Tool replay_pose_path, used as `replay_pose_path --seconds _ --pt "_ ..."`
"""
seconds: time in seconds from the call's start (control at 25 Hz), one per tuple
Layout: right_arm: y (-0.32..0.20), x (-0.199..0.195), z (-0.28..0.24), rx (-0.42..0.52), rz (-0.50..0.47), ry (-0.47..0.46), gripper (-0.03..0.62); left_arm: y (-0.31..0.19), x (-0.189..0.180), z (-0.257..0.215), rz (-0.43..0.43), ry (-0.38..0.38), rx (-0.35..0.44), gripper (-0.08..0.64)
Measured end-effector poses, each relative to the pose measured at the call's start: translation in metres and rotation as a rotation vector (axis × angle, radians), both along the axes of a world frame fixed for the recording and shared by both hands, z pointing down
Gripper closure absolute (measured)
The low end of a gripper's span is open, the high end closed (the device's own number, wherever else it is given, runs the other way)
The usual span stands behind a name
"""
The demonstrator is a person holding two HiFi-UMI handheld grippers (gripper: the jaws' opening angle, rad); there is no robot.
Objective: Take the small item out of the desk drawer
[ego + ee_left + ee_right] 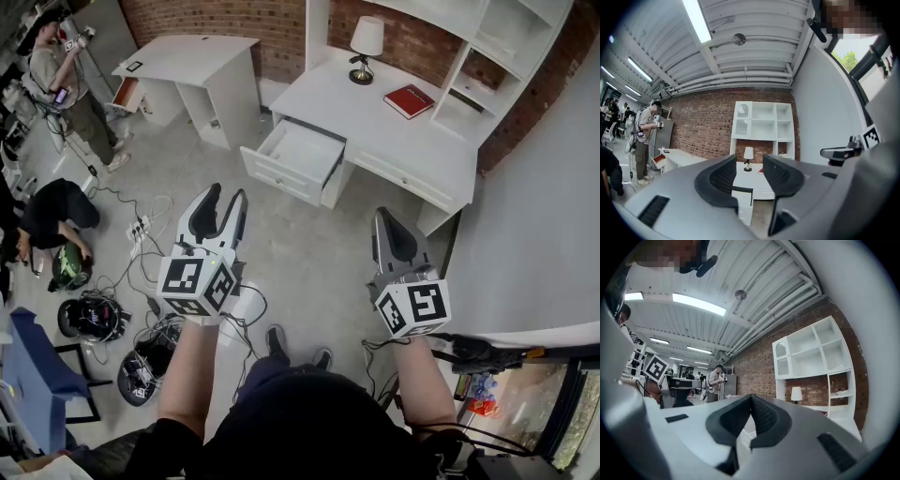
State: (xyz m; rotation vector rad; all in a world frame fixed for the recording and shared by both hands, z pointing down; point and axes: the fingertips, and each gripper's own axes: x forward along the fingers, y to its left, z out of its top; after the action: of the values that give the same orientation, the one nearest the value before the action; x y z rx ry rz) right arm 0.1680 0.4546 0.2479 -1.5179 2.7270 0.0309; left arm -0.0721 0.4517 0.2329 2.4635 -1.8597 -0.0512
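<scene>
A white desk (412, 141) stands ahead against the brick wall, with its left drawer (295, 159) pulled open; I make out no item in the drawer from here. My left gripper (225, 202) is held out over the floor short of the drawer, jaws open and empty. To the right, my right gripper (384, 225) hovers over the floor with its jaws shut and nothing between them. In the left gripper view the desk (750, 180) shows between the open jaws. In the right gripper view the desk (829, 411) lies to the right of the closed jaws.
A lamp (366, 42) and a red book (409, 100) sit on the desk, under a white shelf unit (469, 66). A second white desk (192, 66) stands at the left. A person (70, 89) stands far left; cables and bags (94, 314) lie on the floor.
</scene>
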Motion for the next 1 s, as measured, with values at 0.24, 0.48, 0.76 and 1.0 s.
replay_pose_path --seconds 0.24,0.48,0.76,1.0 --pt "-0.011 -0.011 0.002 -0.012 0.006 -0.002 0.592 -0.008 -0.012 0.001 0.008 -0.002 -0.004 0.385" --pt "-0.035 -0.026 0.009 -0.026 0.018 -0.017 0.592 -0.026 -0.034 0.008 0.0 0.007 -0.006 0.385" --pt "-0.067 -0.062 0.003 -0.045 0.05 -0.033 0.47 -0.051 -0.088 0.005 0.002 0.021 0.014 0.385" --pt "-0.081 -0.092 0.002 -0.035 0.098 -0.025 0.459 -0.076 -0.125 0.014 0.043 0.04 0.016 0.383"
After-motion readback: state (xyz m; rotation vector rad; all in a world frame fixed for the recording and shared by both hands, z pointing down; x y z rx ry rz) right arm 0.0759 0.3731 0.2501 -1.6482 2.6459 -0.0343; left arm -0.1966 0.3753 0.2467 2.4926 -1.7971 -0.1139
